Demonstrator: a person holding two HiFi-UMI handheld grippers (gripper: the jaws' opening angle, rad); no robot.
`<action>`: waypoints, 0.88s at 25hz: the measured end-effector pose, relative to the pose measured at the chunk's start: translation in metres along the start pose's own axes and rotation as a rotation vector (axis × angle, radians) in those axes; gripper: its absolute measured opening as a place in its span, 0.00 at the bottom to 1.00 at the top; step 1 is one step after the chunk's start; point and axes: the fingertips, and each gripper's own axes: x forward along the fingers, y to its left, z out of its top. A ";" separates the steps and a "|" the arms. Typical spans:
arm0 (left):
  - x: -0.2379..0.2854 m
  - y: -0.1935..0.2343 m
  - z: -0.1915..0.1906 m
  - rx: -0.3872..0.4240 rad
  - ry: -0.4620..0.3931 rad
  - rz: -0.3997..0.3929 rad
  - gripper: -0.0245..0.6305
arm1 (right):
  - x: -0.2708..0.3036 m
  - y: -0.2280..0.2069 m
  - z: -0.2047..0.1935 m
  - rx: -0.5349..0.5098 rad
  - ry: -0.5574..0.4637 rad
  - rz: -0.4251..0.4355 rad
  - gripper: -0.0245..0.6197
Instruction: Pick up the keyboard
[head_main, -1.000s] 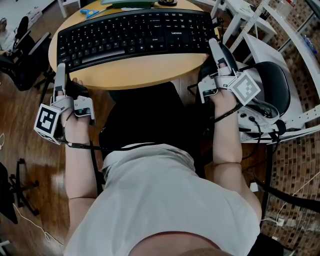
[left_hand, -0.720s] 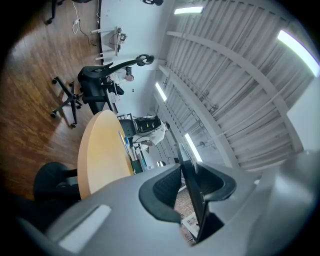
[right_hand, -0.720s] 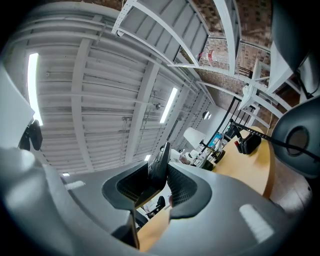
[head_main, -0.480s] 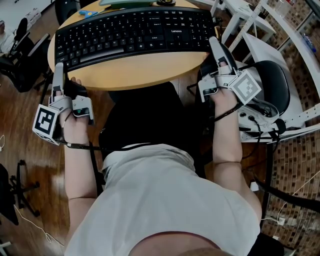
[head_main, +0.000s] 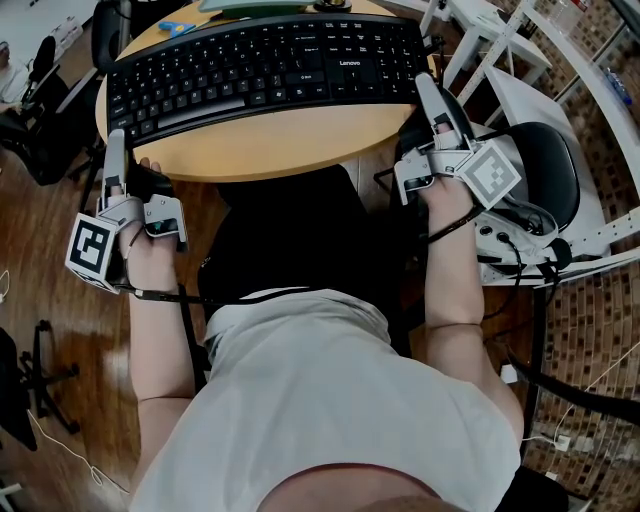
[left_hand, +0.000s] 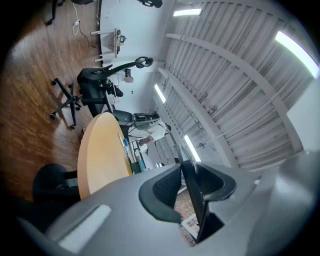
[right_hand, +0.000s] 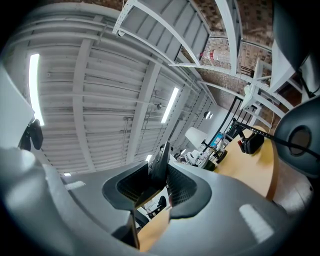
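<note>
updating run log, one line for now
left gripper: on keyboard left end | right gripper: on right end | both shut

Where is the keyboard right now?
Head view, top centre: the keyboard is over the round table, left end in the left claw, right end in the right claw.

- "Lenovo" stood in small white letters on the black keyboard (head_main: 260, 65), on its upper strip right of the middle, toward the right edge of the round surface (head_main: 270, 150).
- The white key legends (head_main: 200, 80) were too small to read.
</note>
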 end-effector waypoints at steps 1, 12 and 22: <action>0.000 0.000 0.000 0.000 0.000 0.001 0.69 | 0.000 -0.001 0.000 -0.003 0.002 -0.002 0.23; -0.001 0.000 0.000 0.002 -0.001 0.010 0.69 | 0.001 -0.001 0.000 0.018 -0.005 -0.002 0.23; -0.001 -0.002 -0.001 -0.018 -0.009 0.012 0.69 | 0.000 -0.005 0.000 0.006 0.000 -0.012 0.23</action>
